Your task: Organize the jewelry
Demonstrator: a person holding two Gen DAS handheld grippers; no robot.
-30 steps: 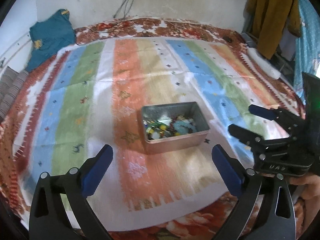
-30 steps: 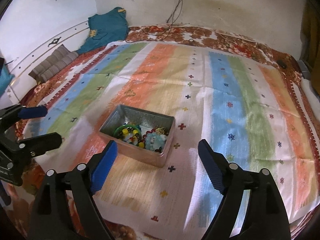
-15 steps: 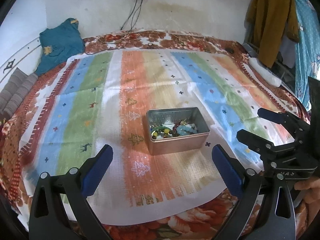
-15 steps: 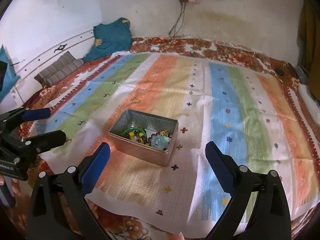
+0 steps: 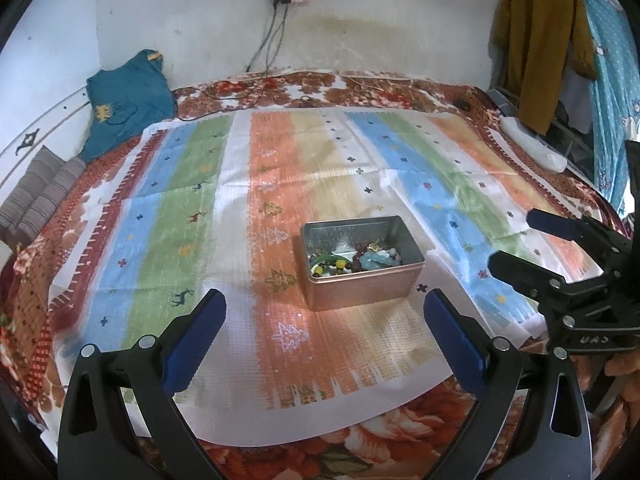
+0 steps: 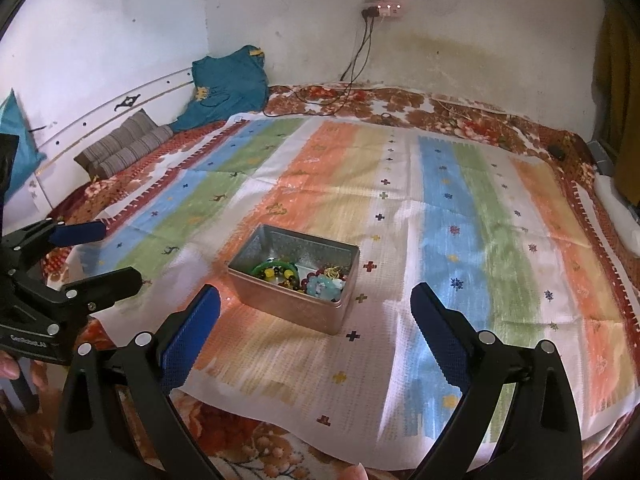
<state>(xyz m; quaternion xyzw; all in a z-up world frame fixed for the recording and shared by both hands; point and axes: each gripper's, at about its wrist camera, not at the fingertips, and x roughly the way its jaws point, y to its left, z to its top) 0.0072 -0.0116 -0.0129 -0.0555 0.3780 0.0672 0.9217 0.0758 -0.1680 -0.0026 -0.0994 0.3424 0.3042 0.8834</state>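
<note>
An open metal tin [image 5: 360, 292] [image 6: 296, 308] stands on the striped cloth, lidless. A heap of jewelry [image 5: 352, 262] [image 6: 304, 278] lies in it: a green bangle, dark beads, pale blue beads and a gold piece. My left gripper [image 5: 322, 320] hovers open on the near side of the tin, nothing between its blue pads. My right gripper [image 6: 316, 300] is also open and empty, just short of the tin. Each gripper shows in the other's view: the right gripper [image 5: 516, 240] to the tin's right, the left gripper [image 6: 118, 254] to its left, both clear of it.
The striped cloth [image 5: 192, 216] covers a floral bedspread [image 5: 360, 460]. A teal garment [image 5: 128, 100] and striped cushions [image 6: 124, 148] lie at the far left. Charger cables [image 6: 352, 80] trail from a wall socket. A mustard garment [image 5: 536, 48] hangs at the right, a white object [image 5: 532, 146] below it.
Both grippers have drawn back from the tin and tilted up a little, so it looks smaller and more wall shows. The right jaws spread slightly wider early on.
</note>
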